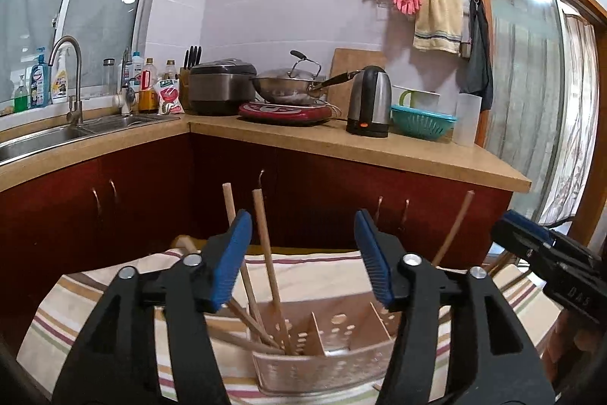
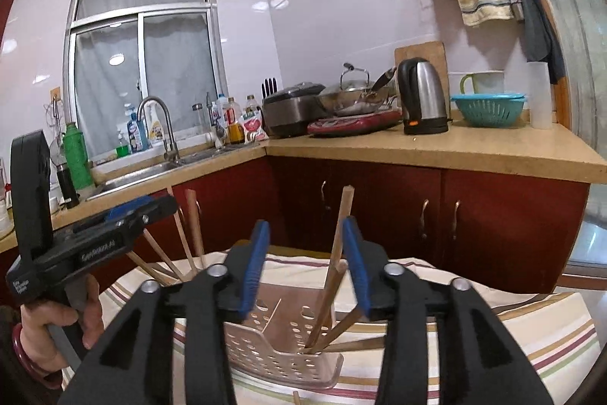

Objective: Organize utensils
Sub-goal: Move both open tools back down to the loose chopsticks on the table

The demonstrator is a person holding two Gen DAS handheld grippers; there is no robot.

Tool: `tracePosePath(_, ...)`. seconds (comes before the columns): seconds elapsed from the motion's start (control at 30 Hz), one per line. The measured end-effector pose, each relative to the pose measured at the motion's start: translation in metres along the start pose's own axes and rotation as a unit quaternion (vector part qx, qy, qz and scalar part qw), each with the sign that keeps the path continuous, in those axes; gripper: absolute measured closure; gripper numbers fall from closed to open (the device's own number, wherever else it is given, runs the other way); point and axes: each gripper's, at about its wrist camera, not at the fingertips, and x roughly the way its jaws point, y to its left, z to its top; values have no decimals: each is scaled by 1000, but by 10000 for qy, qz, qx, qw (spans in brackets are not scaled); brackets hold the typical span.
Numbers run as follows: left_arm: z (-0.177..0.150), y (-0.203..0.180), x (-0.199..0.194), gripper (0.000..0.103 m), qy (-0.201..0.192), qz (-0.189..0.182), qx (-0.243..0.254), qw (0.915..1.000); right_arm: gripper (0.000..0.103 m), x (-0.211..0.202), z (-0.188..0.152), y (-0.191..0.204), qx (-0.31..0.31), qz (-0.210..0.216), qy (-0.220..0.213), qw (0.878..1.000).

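On the left, the left gripper (image 1: 303, 253) hangs over the left compartment of a clear perforated utensil holder (image 1: 322, 363), its blue pads spread apart and pressing on nothing. Several wooden chopsticks (image 1: 267, 264) lean in that compartment; two of them rise up between the open jaws without touching the pads. The holder sits on a table covered by a striped cloth (image 1: 95, 295), and a thin divider splits it into sections. Further right, a single chopstick (image 1: 453, 228) leans out of the right compartment. There the right gripper (image 2: 306, 264) hovers, its jaws partly open with wooden chopsticks (image 2: 339, 238) standing between the pads; the pads are close to the sticks but do not appear to clamp them. In the right wrist view, a hand (image 2: 57, 333) holds the left gripper's handle at the left edge.
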Motion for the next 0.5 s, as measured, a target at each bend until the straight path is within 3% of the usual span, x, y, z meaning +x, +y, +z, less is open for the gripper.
tracePosePath(0.3,-26,-9,-46,42,44,191,-131,9997,52,-57,-6,-6,-102,-251,-196,9994)
tracePosePath(0.5,-70,-23,-60,42,448,302,-198,9983,52,-89,-38,-18,-241,-565,19,9981)
